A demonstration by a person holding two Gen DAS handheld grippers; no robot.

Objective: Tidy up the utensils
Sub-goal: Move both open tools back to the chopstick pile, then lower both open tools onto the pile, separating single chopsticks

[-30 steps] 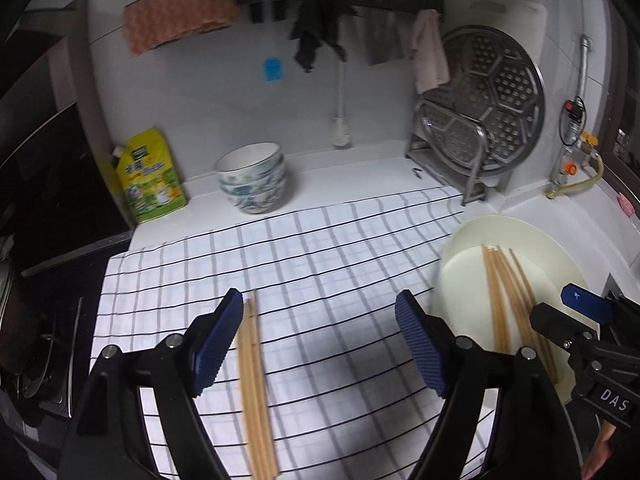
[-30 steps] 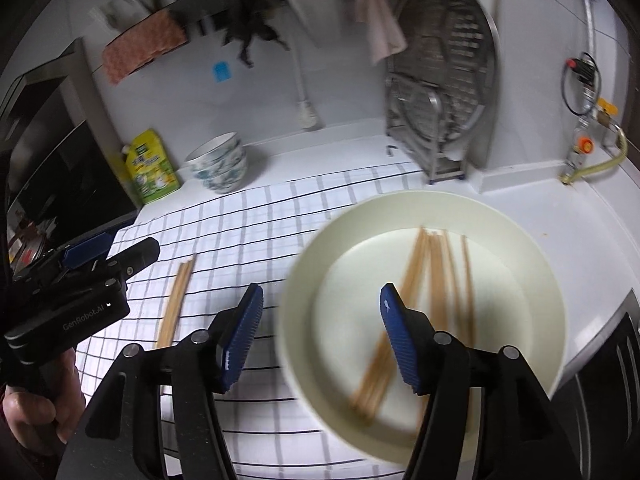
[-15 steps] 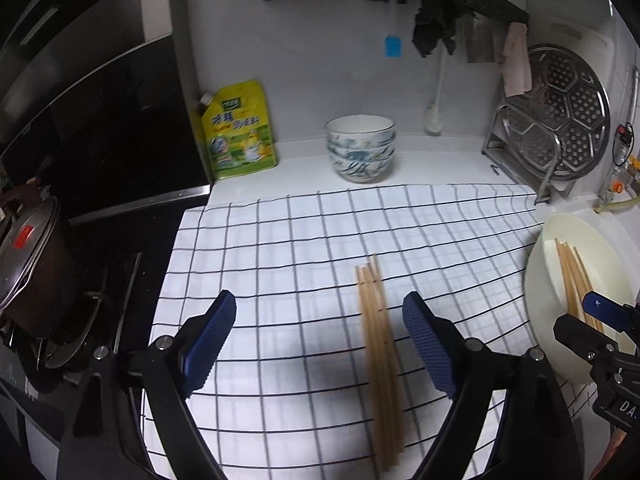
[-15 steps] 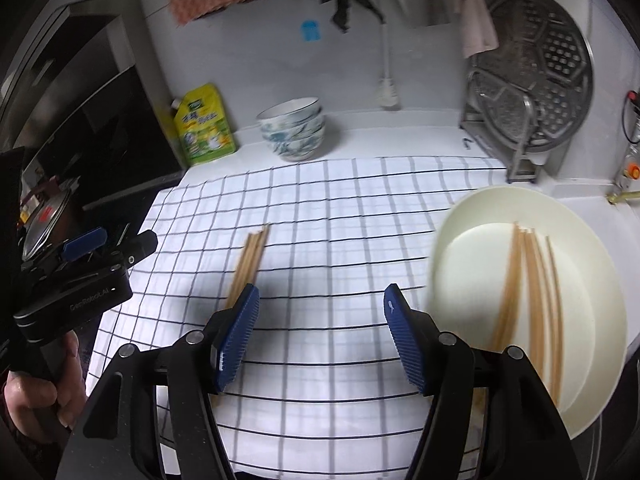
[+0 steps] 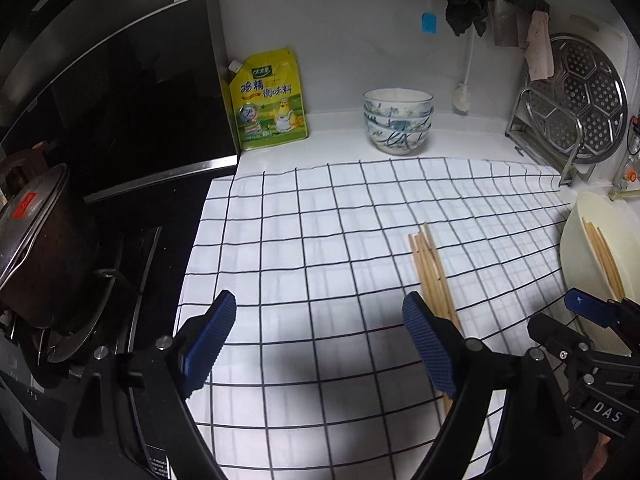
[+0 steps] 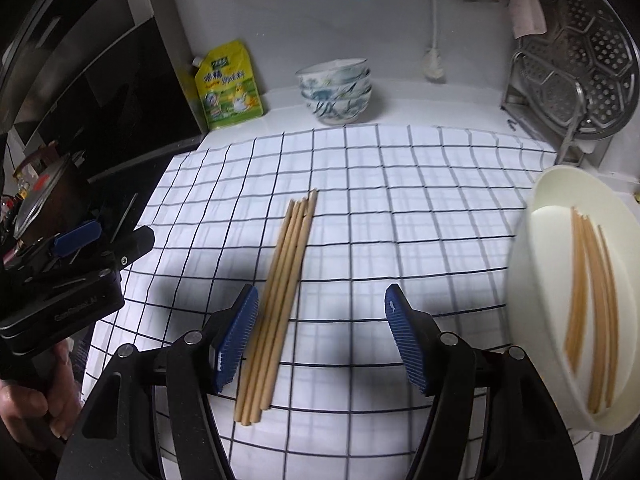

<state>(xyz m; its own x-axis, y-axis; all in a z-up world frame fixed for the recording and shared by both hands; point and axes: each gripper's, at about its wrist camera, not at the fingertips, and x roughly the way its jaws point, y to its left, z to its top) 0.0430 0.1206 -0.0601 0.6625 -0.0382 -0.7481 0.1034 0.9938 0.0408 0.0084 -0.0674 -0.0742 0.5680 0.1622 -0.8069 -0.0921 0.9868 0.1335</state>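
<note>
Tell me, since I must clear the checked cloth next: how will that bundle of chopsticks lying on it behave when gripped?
The chopsticks look like thin, straight wooden sticks, so probably stiff and light. They lie loose side by side, so some may roll or slip from the open right gripper as it closes.

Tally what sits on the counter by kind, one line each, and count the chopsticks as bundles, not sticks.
Chopstick bundles: 2, one on the checked cloth and one in the cream plate
Cream plate: 1
Stack of patterned bowls: 1
Yellow seasoning pouch: 1
Checked cloth: 1
Total: 6
</note>
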